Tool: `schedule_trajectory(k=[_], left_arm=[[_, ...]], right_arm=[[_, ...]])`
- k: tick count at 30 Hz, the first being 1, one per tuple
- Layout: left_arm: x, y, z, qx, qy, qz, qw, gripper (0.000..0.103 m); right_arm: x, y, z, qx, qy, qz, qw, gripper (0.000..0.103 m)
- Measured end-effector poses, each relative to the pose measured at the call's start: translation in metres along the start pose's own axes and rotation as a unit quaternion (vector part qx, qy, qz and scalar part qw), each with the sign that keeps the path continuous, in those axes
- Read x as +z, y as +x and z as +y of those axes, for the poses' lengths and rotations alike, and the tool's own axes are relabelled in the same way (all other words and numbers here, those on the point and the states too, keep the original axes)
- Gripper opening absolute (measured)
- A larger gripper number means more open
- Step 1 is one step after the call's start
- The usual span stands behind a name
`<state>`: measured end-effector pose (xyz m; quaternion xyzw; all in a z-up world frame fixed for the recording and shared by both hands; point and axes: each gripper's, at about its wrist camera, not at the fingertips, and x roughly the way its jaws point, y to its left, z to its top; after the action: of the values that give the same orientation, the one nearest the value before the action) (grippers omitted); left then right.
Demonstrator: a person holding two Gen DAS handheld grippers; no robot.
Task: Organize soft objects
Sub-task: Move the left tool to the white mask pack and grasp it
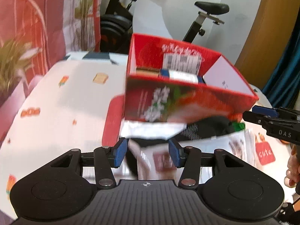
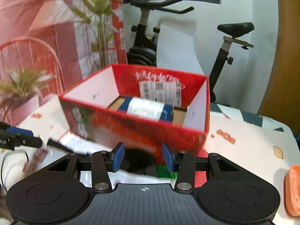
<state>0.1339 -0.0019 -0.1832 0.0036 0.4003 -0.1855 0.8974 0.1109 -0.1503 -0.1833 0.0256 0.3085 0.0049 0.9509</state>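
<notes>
A clear plastic packet of black soft goods (image 1: 204, 129), with a maroon label and a green tag, hangs blurred in front of an open red box (image 1: 187, 95). My left gripper (image 1: 147, 150) is shut on one end of the packet. From the right edge my right gripper (image 1: 251, 113) reaches in to the packet's green corner. In the right wrist view the right gripper (image 2: 143, 155) is shut on the black packet (image 2: 138, 159), just before the red box (image 2: 150, 129). My left gripper (image 2: 28, 136) shows at the left edge. A blue-and-white roll (image 2: 148, 108) lies inside the box.
The box stands on a table with a white printed cloth (image 1: 61, 108). An exercise bike (image 2: 230, 43) and potted plants (image 2: 18, 90) stand behind it. At the right edge lies an orange object (image 2: 292, 187). A red "cute" tag (image 1: 265, 152) sits right of the packet.
</notes>
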Motion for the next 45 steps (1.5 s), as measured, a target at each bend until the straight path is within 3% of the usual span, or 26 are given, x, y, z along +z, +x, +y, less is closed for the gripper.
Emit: schedule_trajectory(k=[12,16,21,30,38,45], left_arm=[[-0.041,-0.022,0.026,0.041,-0.025,0.011,0.9988,0.051],[-0.044,-0.023,0.023,0.018,-0.029,0.006,0.9994,0.051],[-0.042,-0.009,0.006,-0.014,-0.028,0.015,0.9994,0.051],[-0.052,0.014,-0.004,-0.027,-0.025,0.047,0.9982,0.051],[-0.056,0.029,0.002,-0.038,-0.044,0.069,0.996,0.053],[-0.056,0.034,0.003,-0.041,-0.046,0.071,0.9955,0.053]], right_arm=[[-0.053,-0.004,0.007,0.005,0.018,0.053,0.998,0.046],[-0.06,0.0,0.005,0.004,0.027,0.068,0.997,0.047],[-0.065,-0.001,0.0,0.001,0.033,0.073,0.997,0.059],[-0.072,0.007,-0.026,-0.012,0.081,0.084,0.993,0.079],[-0.07,0.016,-0.029,0.029,0.095,0.093,0.991,0.079],[-0.063,0.023,-0.024,0.052,0.065,0.1,0.992,0.078]])
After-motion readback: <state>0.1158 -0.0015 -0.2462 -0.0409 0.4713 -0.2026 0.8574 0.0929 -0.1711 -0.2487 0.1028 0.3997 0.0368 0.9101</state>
